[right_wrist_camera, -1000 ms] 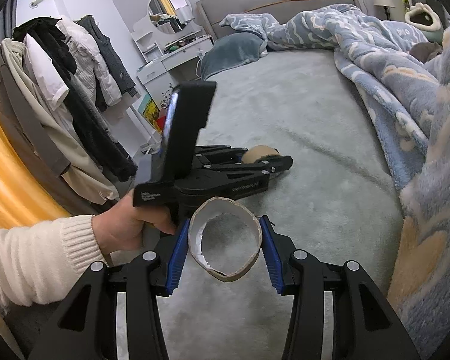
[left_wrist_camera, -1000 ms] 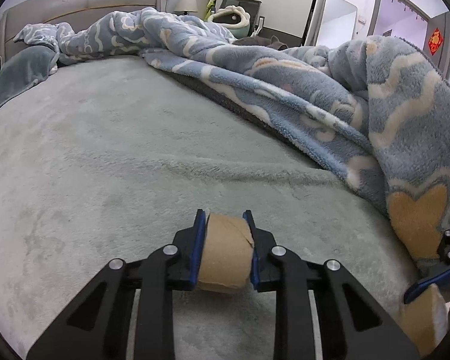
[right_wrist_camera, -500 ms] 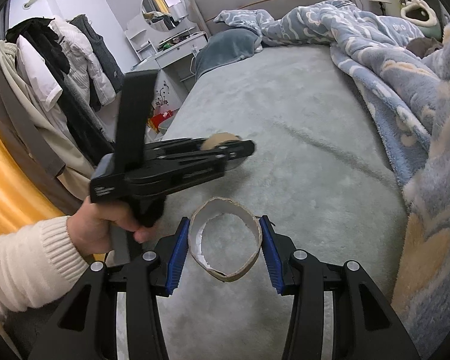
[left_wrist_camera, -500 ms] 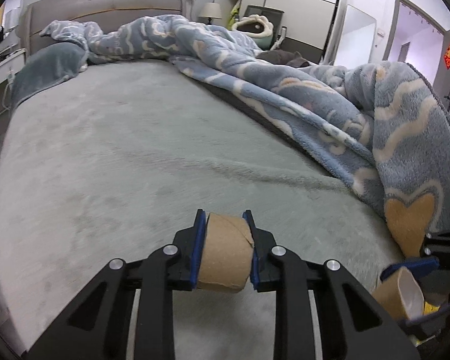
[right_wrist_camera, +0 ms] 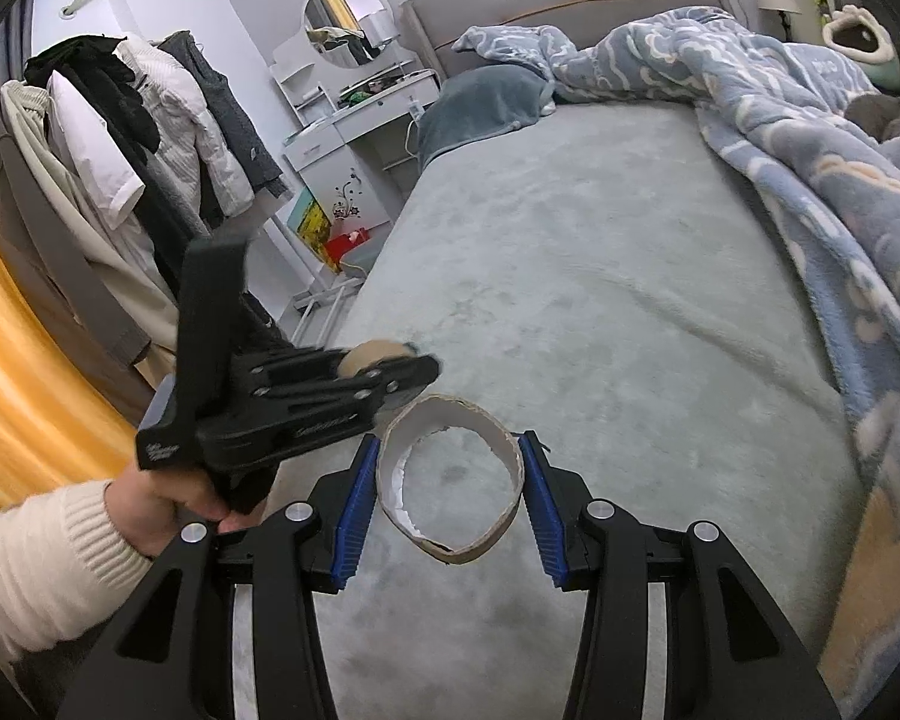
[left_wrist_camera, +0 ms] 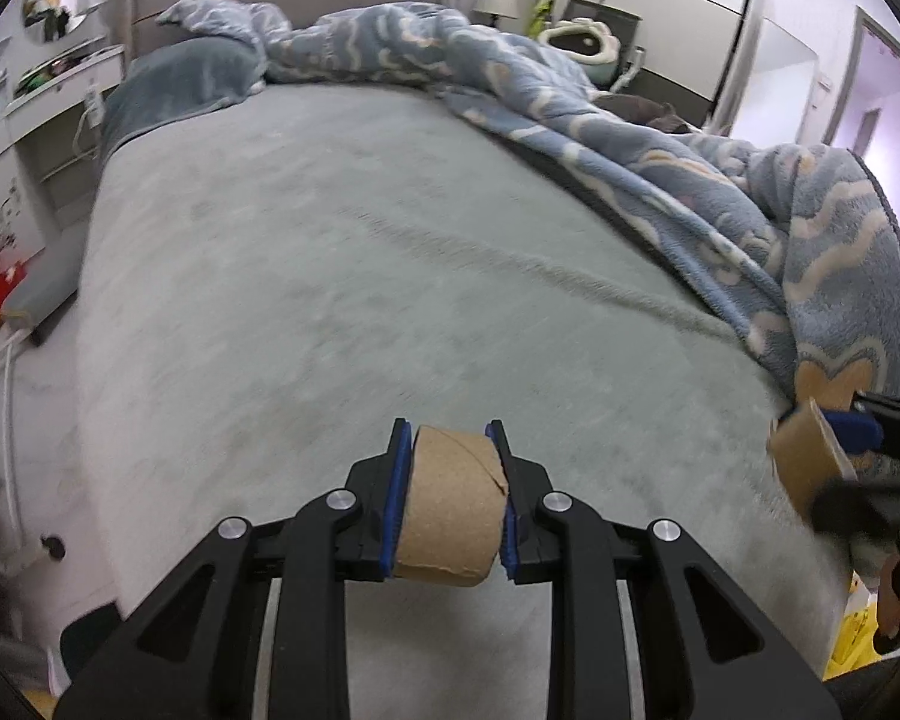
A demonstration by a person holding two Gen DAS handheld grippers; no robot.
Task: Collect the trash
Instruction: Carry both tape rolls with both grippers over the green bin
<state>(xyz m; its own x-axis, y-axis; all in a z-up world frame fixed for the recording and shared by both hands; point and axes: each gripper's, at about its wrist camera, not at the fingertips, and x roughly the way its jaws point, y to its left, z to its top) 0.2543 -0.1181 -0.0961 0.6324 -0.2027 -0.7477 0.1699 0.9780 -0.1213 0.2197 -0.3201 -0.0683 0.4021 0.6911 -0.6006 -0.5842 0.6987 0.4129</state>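
My left gripper is shut on a brown cardboard tube, held crosswise above the grey bed's near end. My right gripper is shut on a second cardboard tube, whose open end faces the camera and shows torn white paper inside. In the right wrist view the left gripper hangs just left of and above that ring, held by a hand in a cream sleeve, its tube showing at the tips. In the left wrist view the right gripper's tube appears blurred at the right edge.
The grey bed stretches ahead, with a blue patterned blanket bunched along its right side and a blue pillow at the head. Clothes hang on a rack at the left, beside a white dressing table. Floor shows left of the bed.
The left gripper has swung left and back with its tube, bringing the bed's left edge and floor into its view. The right gripper has shifted slightly, its grip unchanged.
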